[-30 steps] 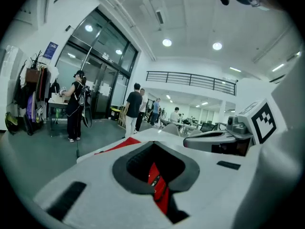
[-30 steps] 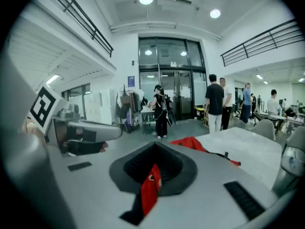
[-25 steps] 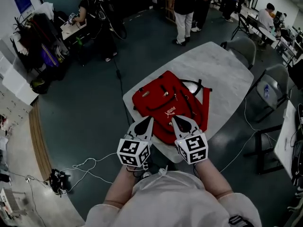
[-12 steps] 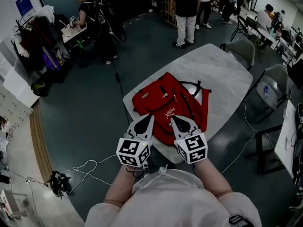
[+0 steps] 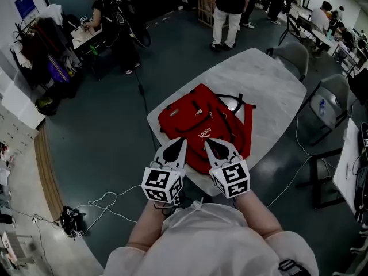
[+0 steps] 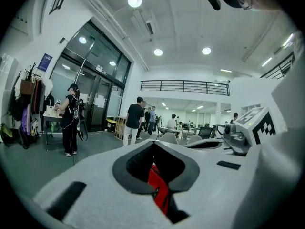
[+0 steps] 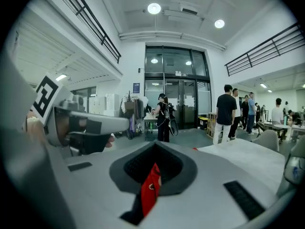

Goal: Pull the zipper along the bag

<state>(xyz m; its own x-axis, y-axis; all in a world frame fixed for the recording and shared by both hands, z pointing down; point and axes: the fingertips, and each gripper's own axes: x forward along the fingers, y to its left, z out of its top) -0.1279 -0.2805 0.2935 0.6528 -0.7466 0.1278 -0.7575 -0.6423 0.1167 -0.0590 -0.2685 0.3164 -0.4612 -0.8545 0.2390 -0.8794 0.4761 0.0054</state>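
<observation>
Hardly moved in the last second. Kept the left gripper and the right gripper side by side over the near edge of the red bag, both pointing away from the body. Saw the bag slide a little up and to the left in the head view, probably from a tilt of the head and not from any push on it, since neither gripper seemed to touch it.

Showed both pairs of jaws pressed together tip to tip, with nothing caught between them. Glimpsed only a sliver of red fabric through the slot behind each closed pair in the two gripper views. Left the bag lying flat on the pale counter, straps toward the right, close in front of the grippers.

Could not pick out the zipper pull with any certainty, as it was too small in the head view, though dark zipper lines ran across the bag's front.

Meant, by these signs, that the pull along the zipper had not begun: no tab pinched, no fabric braced. Called next for opening one pair of jaws and lowering it onto a tab while steadying the bag with the other.
</observation>
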